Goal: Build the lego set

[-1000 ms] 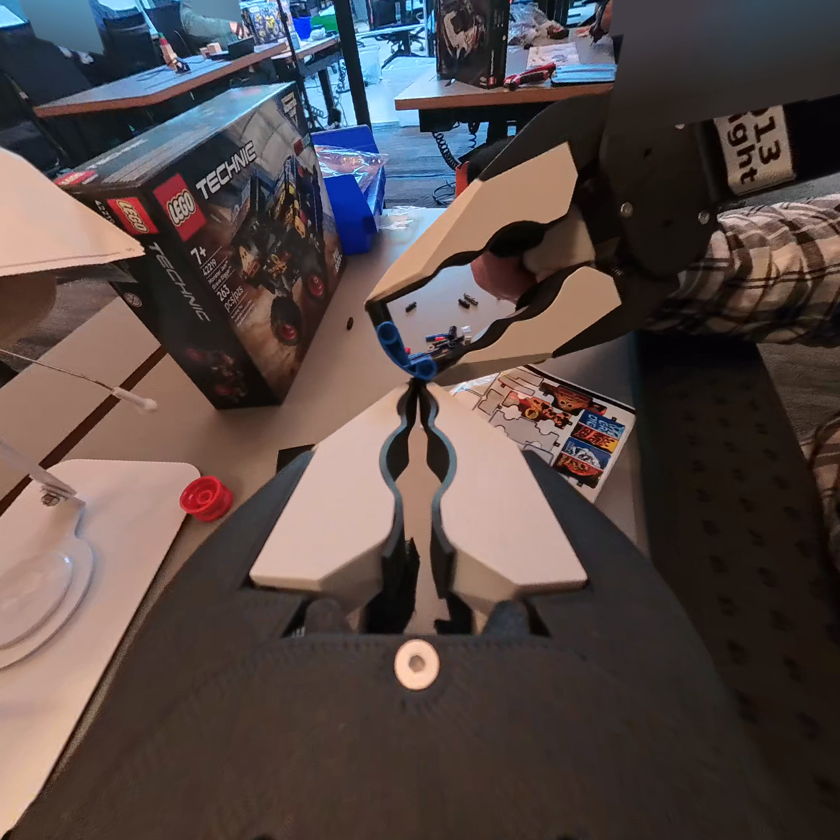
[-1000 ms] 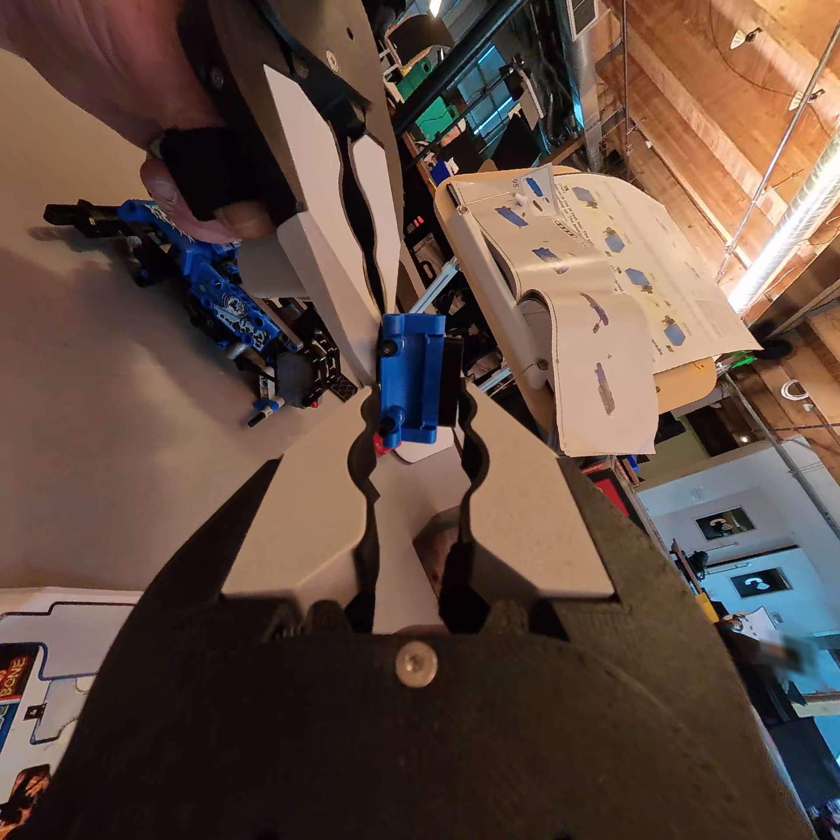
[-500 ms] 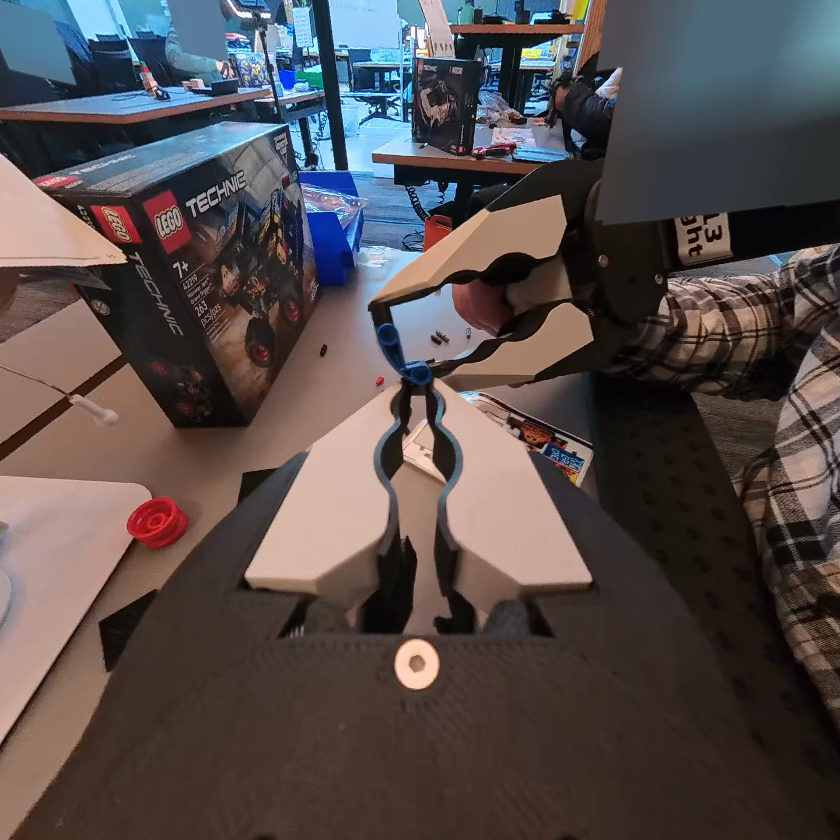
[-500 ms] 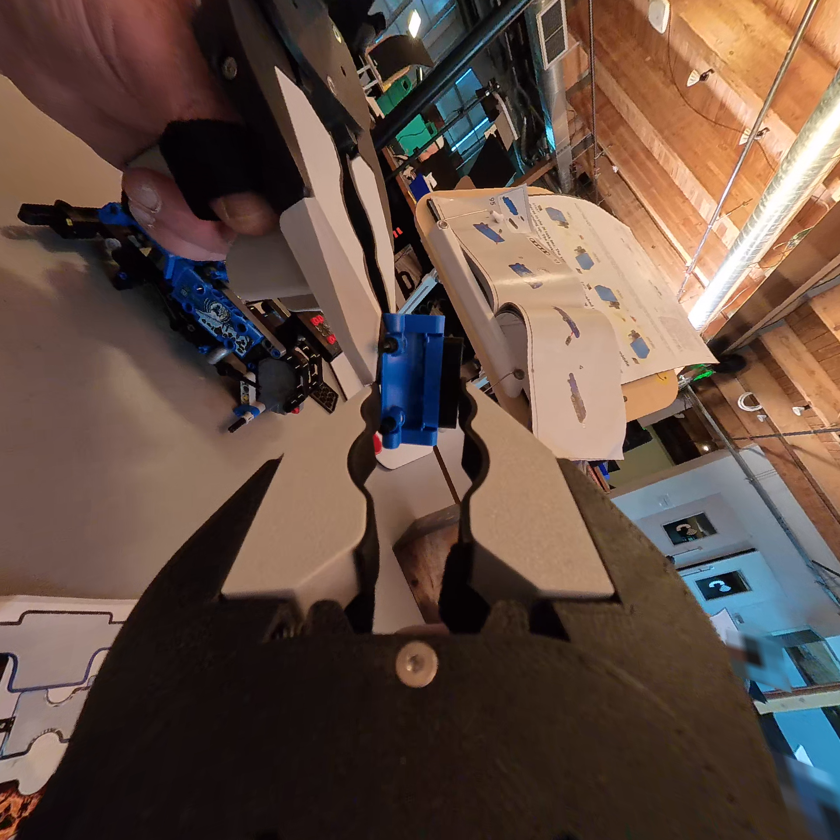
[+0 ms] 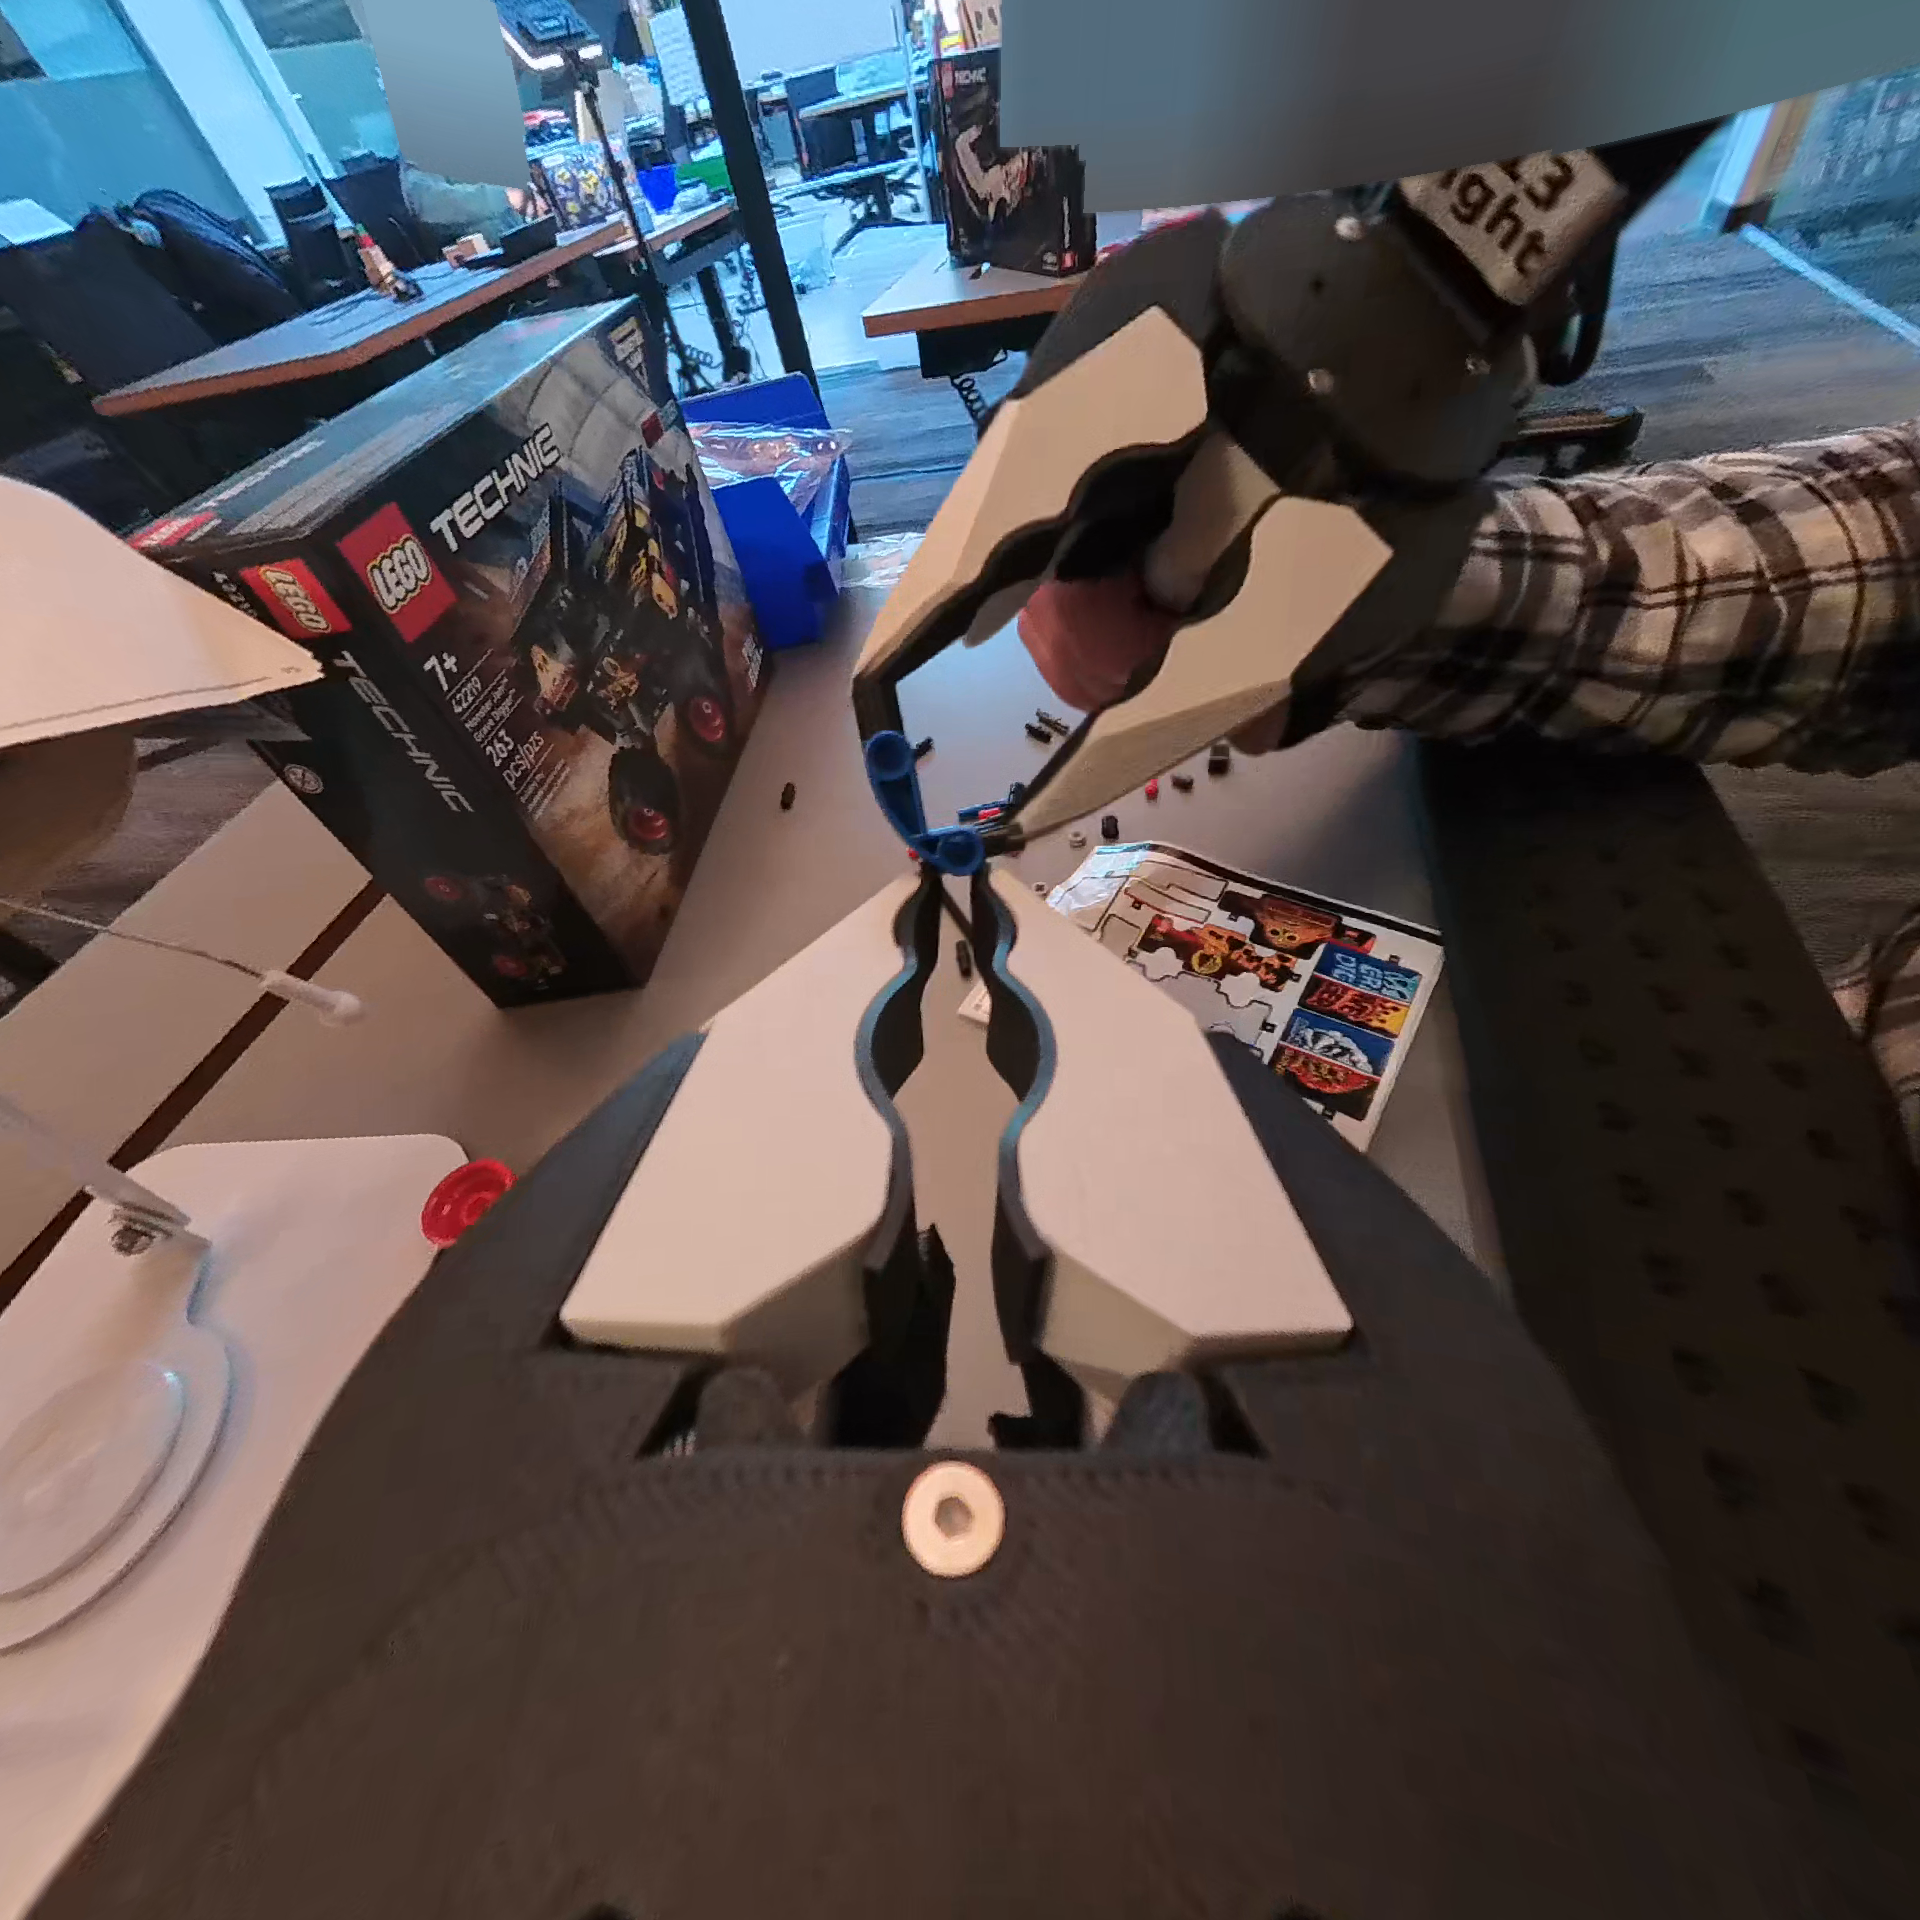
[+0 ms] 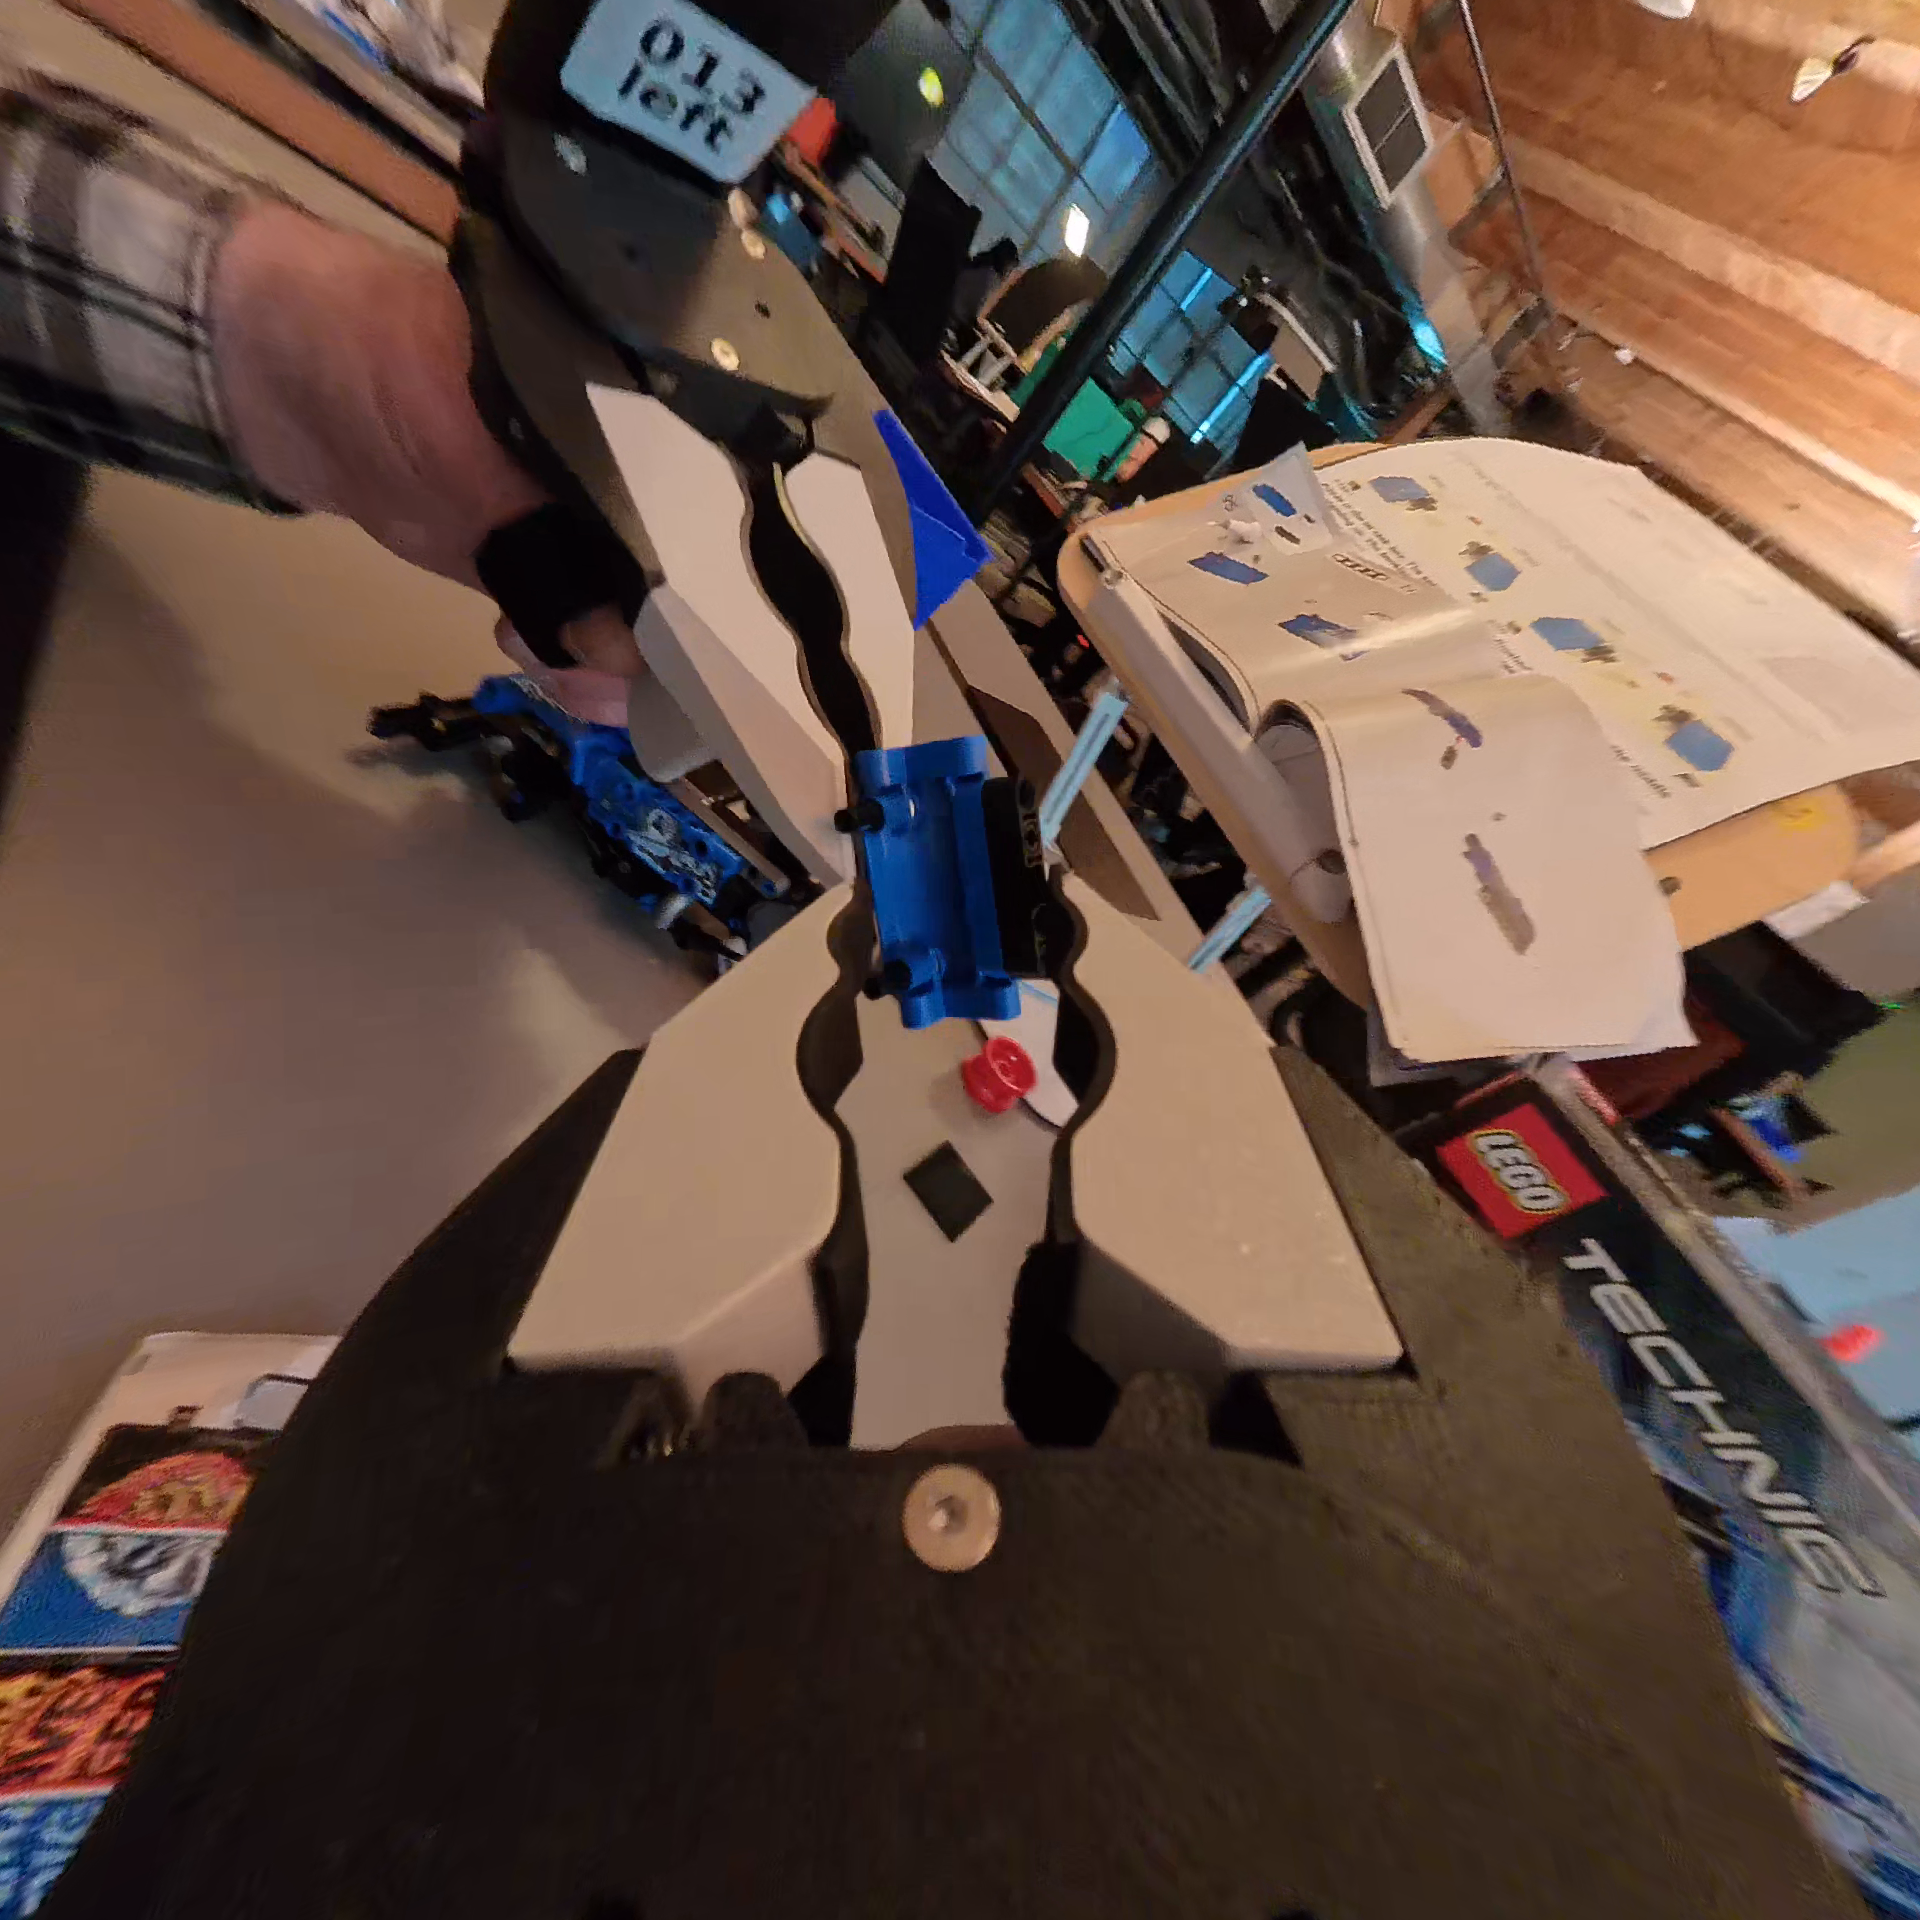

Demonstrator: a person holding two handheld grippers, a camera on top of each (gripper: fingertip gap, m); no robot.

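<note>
While the right tool [image 6: 951,904] pinches a blue piece [image 6: 940,878], the left tool [image 5: 951,868] grips its end. Contact there looks partial. Both hover above the table [image 5: 499,1049].

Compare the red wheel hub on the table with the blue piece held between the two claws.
The red wheel hub is round and lies loose on the table; the blue piece is a boxy block held in the air. The hub is touched by neither claw; the block sits between the right claw and left claw. Both are plastic Lego parts.
</note>
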